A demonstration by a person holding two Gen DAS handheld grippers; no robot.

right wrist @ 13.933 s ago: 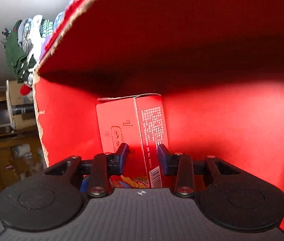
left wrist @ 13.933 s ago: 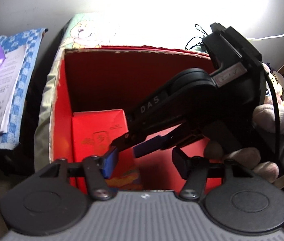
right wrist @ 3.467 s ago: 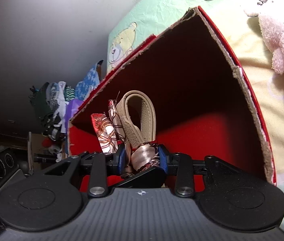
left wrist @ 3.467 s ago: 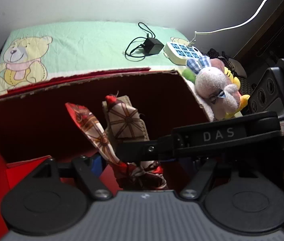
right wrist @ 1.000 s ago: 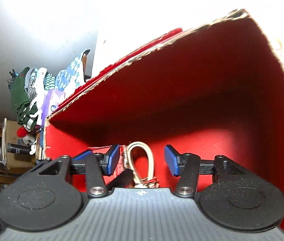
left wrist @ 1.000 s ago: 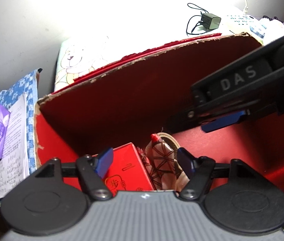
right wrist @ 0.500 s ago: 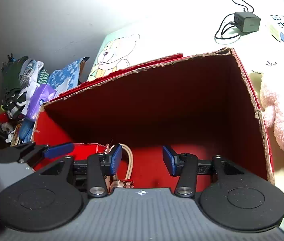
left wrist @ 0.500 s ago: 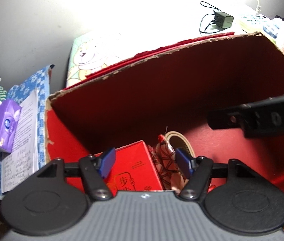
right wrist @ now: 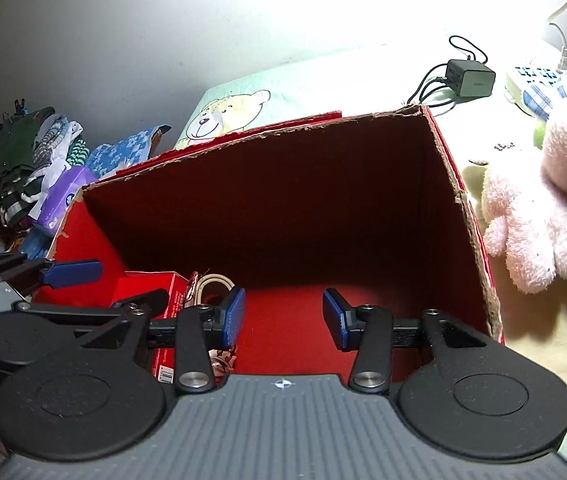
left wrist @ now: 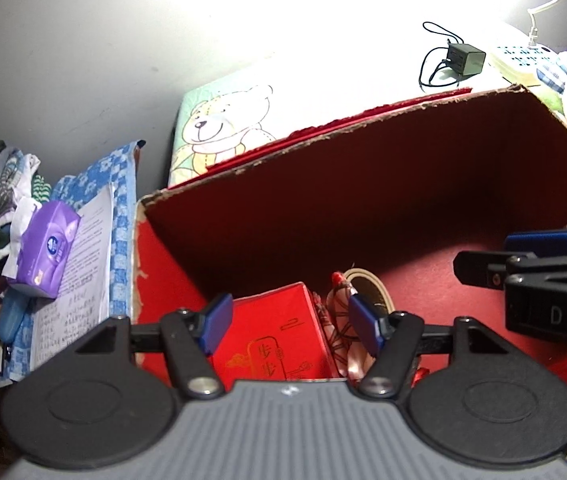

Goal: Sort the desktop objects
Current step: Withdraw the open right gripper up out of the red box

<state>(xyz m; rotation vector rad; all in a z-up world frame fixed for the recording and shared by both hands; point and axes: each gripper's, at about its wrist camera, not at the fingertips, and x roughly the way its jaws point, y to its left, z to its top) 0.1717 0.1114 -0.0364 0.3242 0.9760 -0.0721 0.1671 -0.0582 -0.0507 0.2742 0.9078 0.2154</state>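
Note:
A big red cardboard box stands open-topped on the bear-print cloth. On its floor at the left lie a small red packet box and, beside it, a patterned fabric bag with a beige strap. My left gripper hangs open above those two items, holding nothing. My right gripper is open over the bare red floor to the right of them, also holding nothing. Each gripper shows at the edge of the other's view: right gripper, left gripper.
A pink plush toy lies right of the box. Behind it sit a black charger with cable and a white power strip. To the left are a purple tissue pack, a printed sheet on a blue checked cloth and piled clothes.
Both grippers have drawn back and up out of the box, so more of the rim and surroundings shows. The fabric bag and red packet stay on the box floor.

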